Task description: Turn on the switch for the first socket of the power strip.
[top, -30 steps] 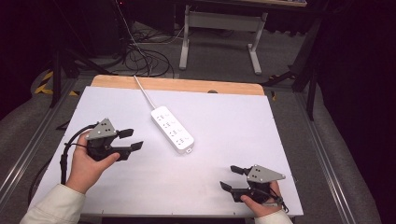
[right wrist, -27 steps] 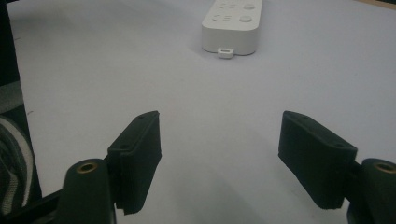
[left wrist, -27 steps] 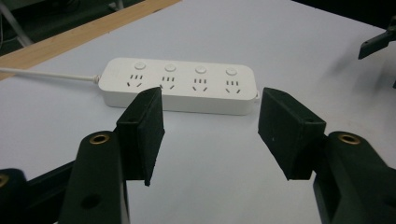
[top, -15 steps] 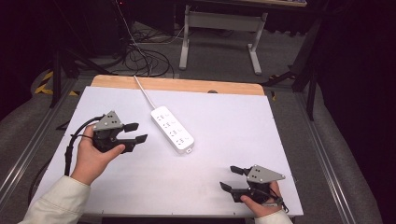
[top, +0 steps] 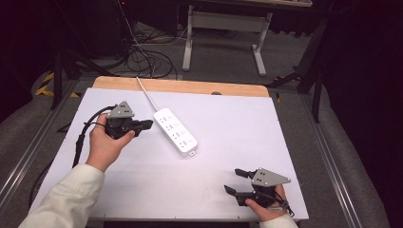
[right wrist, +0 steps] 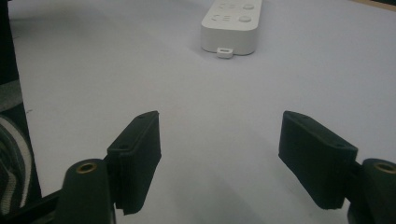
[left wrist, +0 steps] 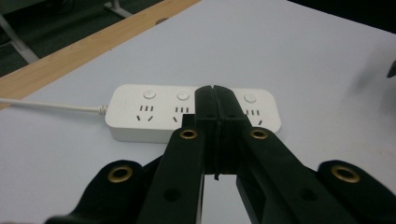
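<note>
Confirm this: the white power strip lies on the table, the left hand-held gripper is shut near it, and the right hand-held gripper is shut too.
Not quite. The right hand-held gripper is open: the right gripper view shows its jaws wide apart. The rest stands: power strip on the table, left hand-held gripper shut.

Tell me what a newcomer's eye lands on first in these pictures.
First, the white power strip lying slantwise mid-table on the pale table, its cable running off the far wooden edge. Next, the left gripper just to its left, jaws shut on nothing and aimed at the strip's buttons. Last, the right gripper at the near right corner, jaws wide open.
</note>
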The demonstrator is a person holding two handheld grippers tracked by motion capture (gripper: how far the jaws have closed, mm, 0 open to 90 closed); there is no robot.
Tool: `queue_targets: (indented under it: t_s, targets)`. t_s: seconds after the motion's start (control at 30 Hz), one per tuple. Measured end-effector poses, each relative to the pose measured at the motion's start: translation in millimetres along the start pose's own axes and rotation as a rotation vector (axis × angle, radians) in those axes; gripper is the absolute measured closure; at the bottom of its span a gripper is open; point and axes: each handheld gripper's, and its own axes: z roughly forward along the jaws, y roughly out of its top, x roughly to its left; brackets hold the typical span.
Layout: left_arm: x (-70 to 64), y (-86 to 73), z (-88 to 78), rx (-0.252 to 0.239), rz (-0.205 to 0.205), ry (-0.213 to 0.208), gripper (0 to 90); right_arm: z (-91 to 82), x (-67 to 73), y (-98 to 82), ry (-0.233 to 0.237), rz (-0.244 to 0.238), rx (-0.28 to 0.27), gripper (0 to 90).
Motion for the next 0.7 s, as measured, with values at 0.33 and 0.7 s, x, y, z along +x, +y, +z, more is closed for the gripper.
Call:
queue_targets:
  t_s: [0.33, 0.7]
  targets:
    - [9.0, 8.7, 32.0, 0.035, -0.021, 0.023, 90.0, 0.0, 0.5, 0.1, 0.008, -0.001, -0.003, 30.4]
    - [20.3, 15.1, 60.2, 0.020, -0.054, 0.046, 90.0, -0.9, 1.2, 0.1, 0.015, -0.002, -0.005, 30.4]
